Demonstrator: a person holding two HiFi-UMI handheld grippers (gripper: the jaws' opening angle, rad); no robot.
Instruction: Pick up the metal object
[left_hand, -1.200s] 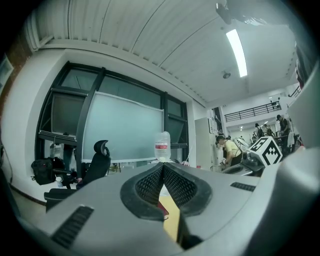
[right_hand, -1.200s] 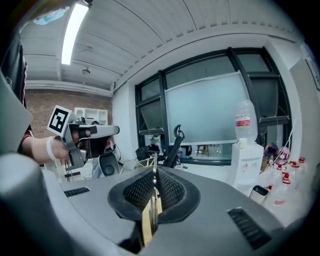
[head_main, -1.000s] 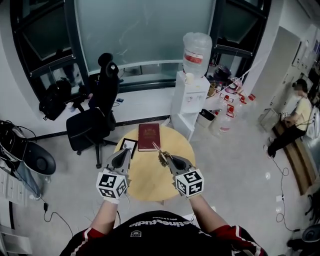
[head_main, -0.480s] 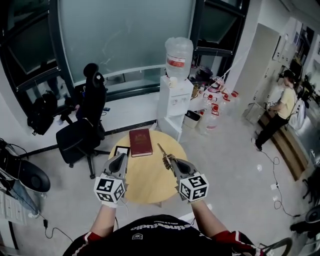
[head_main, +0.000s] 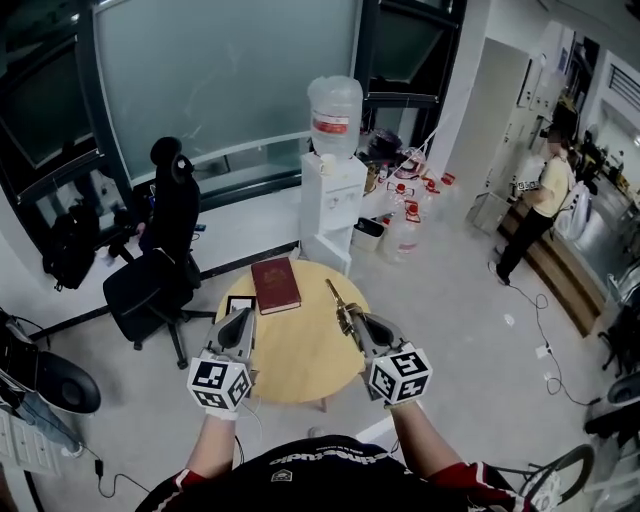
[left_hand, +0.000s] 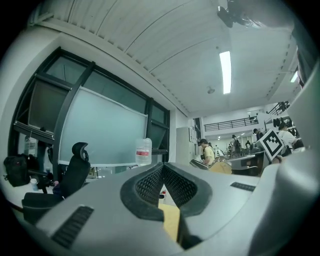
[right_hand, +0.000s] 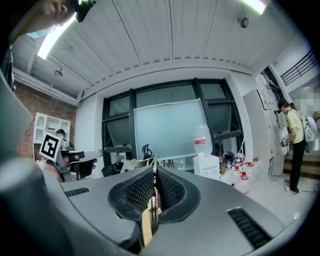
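Note:
A slim brass-coloured metal object (head_main: 338, 300) sticks forward out of my right gripper (head_main: 352, 318), lifted clear above the round wooden table (head_main: 300, 360). In the right gripper view the same metal object (right_hand: 149, 220) shows as a thin strip, and the right gripper (right_hand: 155, 172) is shut on it. My left gripper (head_main: 243, 313) hovers over the table's left side, level and apart from everything. Seen in its own view, the left gripper (left_hand: 162, 167) has its tips together and holds nothing.
A red book (head_main: 276, 285) and a small black-framed card (head_main: 238, 303) lie at the table's far edge. A black office chair (head_main: 160, 250) stands to the left, a water dispenser (head_main: 332, 190) behind, and bottles (head_main: 405, 215) on the floor. A person (head_main: 535, 215) stands far right.
Both grippers have risen, the right one more, carrying the metal object higher above the table. The table now looks smaller and the head view has swung to the right.

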